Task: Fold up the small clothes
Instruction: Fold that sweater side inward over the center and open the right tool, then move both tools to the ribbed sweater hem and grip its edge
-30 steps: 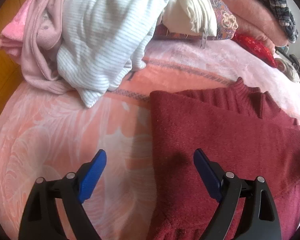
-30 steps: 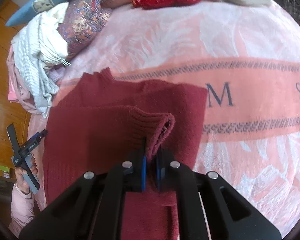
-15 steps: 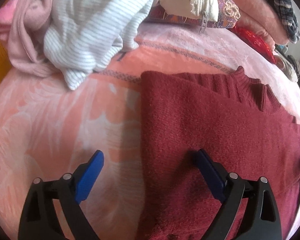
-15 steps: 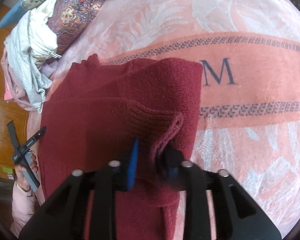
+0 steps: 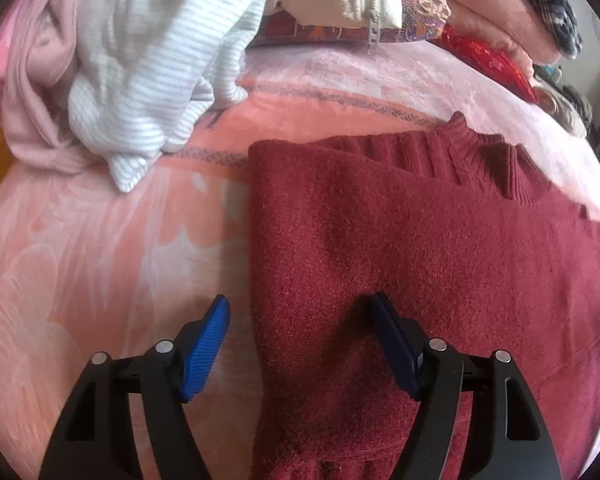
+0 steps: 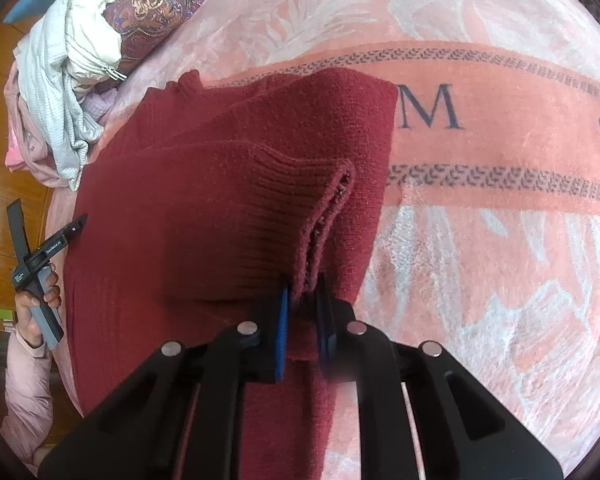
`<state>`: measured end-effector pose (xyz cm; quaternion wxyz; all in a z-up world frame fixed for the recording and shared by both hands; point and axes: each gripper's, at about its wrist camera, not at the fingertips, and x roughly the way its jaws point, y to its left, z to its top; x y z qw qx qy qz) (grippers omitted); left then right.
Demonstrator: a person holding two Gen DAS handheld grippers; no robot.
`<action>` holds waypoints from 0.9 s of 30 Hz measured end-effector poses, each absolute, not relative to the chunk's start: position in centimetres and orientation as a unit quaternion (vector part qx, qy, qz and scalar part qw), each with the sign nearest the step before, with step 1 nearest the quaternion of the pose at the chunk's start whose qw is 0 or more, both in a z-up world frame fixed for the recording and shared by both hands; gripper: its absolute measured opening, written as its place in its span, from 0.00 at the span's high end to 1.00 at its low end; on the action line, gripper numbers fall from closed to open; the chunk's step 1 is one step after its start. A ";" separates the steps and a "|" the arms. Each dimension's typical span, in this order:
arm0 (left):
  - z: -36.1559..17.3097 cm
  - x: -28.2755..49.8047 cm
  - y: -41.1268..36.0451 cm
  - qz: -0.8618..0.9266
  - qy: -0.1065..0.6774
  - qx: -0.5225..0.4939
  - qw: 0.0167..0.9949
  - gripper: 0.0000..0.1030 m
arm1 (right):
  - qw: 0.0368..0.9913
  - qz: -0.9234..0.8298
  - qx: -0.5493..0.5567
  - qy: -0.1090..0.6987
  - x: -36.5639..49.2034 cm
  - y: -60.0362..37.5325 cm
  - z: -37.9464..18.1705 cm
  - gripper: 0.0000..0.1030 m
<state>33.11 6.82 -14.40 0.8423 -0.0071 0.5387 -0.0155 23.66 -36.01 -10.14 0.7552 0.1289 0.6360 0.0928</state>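
A dark red knitted sweater [image 5: 420,240] lies on a pink patterned blanket [image 5: 80,260], its collar toward the far side. My left gripper [image 5: 300,312] is open and straddles the sweater's left edge, one pad over the blanket, one over the knit. In the right wrist view the sweater [image 6: 204,208] has a sleeve folded across its body. My right gripper [image 6: 304,300] is shut on the sleeve's ribbed cuff [image 6: 324,216] and holds it a little above the sweater. The left gripper [image 6: 40,248] shows at the far left there, held in a hand.
A heap of clothes [image 5: 140,60], white striped and pale pink, lies at the blanket's far left. Patterned cushions [image 5: 420,0] and a red item [image 5: 488,60] lie along the far edge. The blanket [image 6: 500,200] stretches bare to the right, with a letter M [image 6: 428,108].
My left gripper has moved forward and right over the sweater's left edge. My right gripper has opened briefly and shut again on the cuff.
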 end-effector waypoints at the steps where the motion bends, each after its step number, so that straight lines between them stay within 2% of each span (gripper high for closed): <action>1: -14.5 33.1 6.8 -0.015 0.538 -0.005 0.843 0.28 | 0.756 0.092 0.126 0.636 23.6 -36.0 -10.3 0.90; 15: -15.5 32.9 7.3 -0.005 0.528 -0.021 0.849 0.23 | 0.774 0.075 0.126 0.615 23.0 -35.7 -11.4 0.90; 23: -15.4 32.4 8.0 0.013 0.527 -0.038 0.849 0.14 | 0.782 0.051 0.130 0.607 22.7 -35.1 -10.8 0.86; 24: -15.1 32.1 8.1 0.018 0.526 -0.039 0.849 0.14 | 0.783 0.049 0.133 0.605 22.5 -35.2 -10.2 0.84; 25: -14.8 31.7 8.2 0.022 0.527 -0.039 0.849 0.14 | 0.785 0.046 0.138 0.602 22.0 -35.2 -9.3 0.76; 26: -14.2 31.1 8.3 0.025 0.530 -0.038 0.847 0.15 | 0.788 0.047 0.140 0.597 21.6 -35.1 -8.5 0.59; 27: -13.7 30.5 8.3 0.025 0.531 -0.035 0.846 0.15 | 0.796 0.052 0.141 0.586 20.8 -35.0 -7.1 0.48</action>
